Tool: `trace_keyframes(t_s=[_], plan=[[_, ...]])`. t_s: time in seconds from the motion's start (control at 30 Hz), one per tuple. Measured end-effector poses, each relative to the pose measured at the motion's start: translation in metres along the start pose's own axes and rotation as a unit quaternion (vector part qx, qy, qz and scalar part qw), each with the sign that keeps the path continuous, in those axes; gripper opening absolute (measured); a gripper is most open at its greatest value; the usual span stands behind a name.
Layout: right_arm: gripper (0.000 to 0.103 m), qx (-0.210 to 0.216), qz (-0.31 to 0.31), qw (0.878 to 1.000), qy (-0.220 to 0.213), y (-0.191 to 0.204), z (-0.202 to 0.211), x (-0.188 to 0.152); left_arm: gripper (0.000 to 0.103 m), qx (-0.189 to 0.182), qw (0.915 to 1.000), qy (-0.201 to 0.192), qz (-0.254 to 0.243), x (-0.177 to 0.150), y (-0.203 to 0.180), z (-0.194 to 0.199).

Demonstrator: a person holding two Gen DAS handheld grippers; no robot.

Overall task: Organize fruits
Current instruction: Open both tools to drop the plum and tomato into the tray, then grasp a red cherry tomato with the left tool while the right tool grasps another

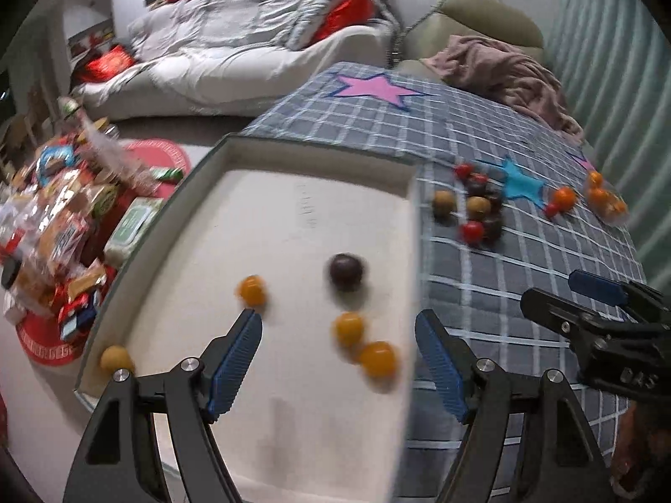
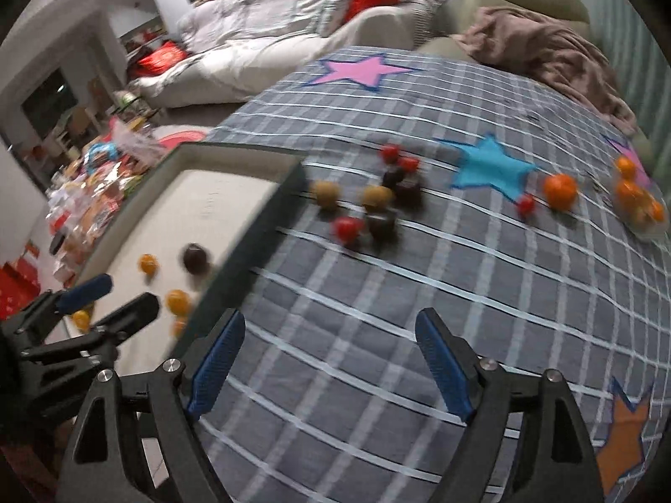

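Checked grey bedding with pink, blue and orange stars covers the bed (image 2: pixel 377 314), and a white sofa (image 1: pixel 235 67) heaped with pale quilts and red cushions stands behind it. To the left, packets of snacks (image 1: pixel 63 226) crowd a low surface.

On the left part of the bed lies a shallow white tray (image 1: pixel 293 193) with a raised rim. Inside it rest a dark purple fruit (image 1: pixel 346 271), three small orange fruits (image 1: pixel 252 290) and, at the near left corner, a tan one (image 1: pixel 115 358). The left tool (image 1: pixel 337 360) hangs above the near end of the tray, tilted steeply down, its blue-padded jaws well apart with nothing between them. Two of the orange fruits (image 1: pixel 365 346) lie touching one another just beyond the gap between the jaws; the dark fruit sits farther off.

On the bedding, just beside the tray's right wall, a loose cluster (image 2: pixel 369 201) of red, brown and dark fruits lies together. Farther right, past the blue star, a larger orange fruit (image 2: pixel 560 190) sits with a small red one (image 2: pixel 526 204) next to it, and more orange fruits (image 2: pixel 637 201) lie near the bed's edge.

The right tool (image 2: pixel 331 362) is over bare bedding, also tilted steeply down, jaws spread wide and empty. The cluster lies well ahead of it. Both pictures are blurred. Each tool shows at the edge of the other's view, side by side.
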State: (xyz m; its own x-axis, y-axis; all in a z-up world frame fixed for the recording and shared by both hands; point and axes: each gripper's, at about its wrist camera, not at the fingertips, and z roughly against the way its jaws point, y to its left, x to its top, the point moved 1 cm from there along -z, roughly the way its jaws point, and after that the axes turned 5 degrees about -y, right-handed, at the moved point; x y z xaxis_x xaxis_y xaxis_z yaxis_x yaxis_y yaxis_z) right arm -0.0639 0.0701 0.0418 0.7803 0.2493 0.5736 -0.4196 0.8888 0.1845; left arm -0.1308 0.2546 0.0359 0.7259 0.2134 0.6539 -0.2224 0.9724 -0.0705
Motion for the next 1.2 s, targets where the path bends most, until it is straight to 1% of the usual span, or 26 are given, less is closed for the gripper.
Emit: trace_keyframes(t_s=[0.13, 0.27, 0.4, 0.5, 0.63, 0.77, 0.93, 1.13, 1.17, 1.2], plan=[[0.086, -0.022, -0.032, 0.999, -0.002, -0.038, 0.004, -0.003, 0.077, -0.013, 0.9994, 0.003, -0.031, 0.007, -0.036, -0.004], [0.086, -0.040, -0.057, 0.998, -0.006, -0.073, 0.004, -0.002, 0.077, -0.015, 0.9985, 0.007, -0.053, 0.013, -0.067, -0.016], [0.086, -0.052, -0.070, 0.996, -0.007, -0.096, -0.003, 0.001, 0.077, -0.007, 0.9976, 0.016, -0.066, 0.019, -0.091, -0.036], [0.086, -0.061, -0.074, 0.995, -0.005, -0.108, -0.013, 0.007, 0.077, 0.007, 0.9968, 0.009, -0.079, 0.020, -0.101, -0.047], [0.086, -0.067, -0.077, 0.995, -0.005, -0.118, -0.027, 0.013, 0.077, 0.023, 0.9946, 0.009, -0.101, 0.022, -0.111, -0.065], [0.086, -0.074, -0.077, 0.994, -0.005, -0.126, -0.042, 0.021, 0.077, 0.026, 0.9950, 0.017, -0.095, 0.026, -0.113, -0.078], [0.086, -0.086, -0.058, 0.995, -0.017, -0.124, -0.060, 0.038, 0.077, 0.028, 0.9948, 0.022, -0.095, 0.029, -0.118, -0.095], [0.085, -0.086, -0.046, 0.995, -0.029, -0.120, -0.076, 0.057, 0.076, 0.018, 0.9958, 0.012, -0.089, 0.035, -0.118, -0.103], [0.084, -0.085, -0.045, 0.995, -0.033, -0.120, -0.079, 0.061, 0.076, 0.017, 0.9960, 0.011, -0.087, 0.036, -0.118, -0.104], [0.080, -0.085, -0.044, 0.995, -0.036, -0.119, -0.080, 0.063, 0.070, 0.014, 0.9962, 0.011, -0.085, 0.036, -0.118, -0.104]])
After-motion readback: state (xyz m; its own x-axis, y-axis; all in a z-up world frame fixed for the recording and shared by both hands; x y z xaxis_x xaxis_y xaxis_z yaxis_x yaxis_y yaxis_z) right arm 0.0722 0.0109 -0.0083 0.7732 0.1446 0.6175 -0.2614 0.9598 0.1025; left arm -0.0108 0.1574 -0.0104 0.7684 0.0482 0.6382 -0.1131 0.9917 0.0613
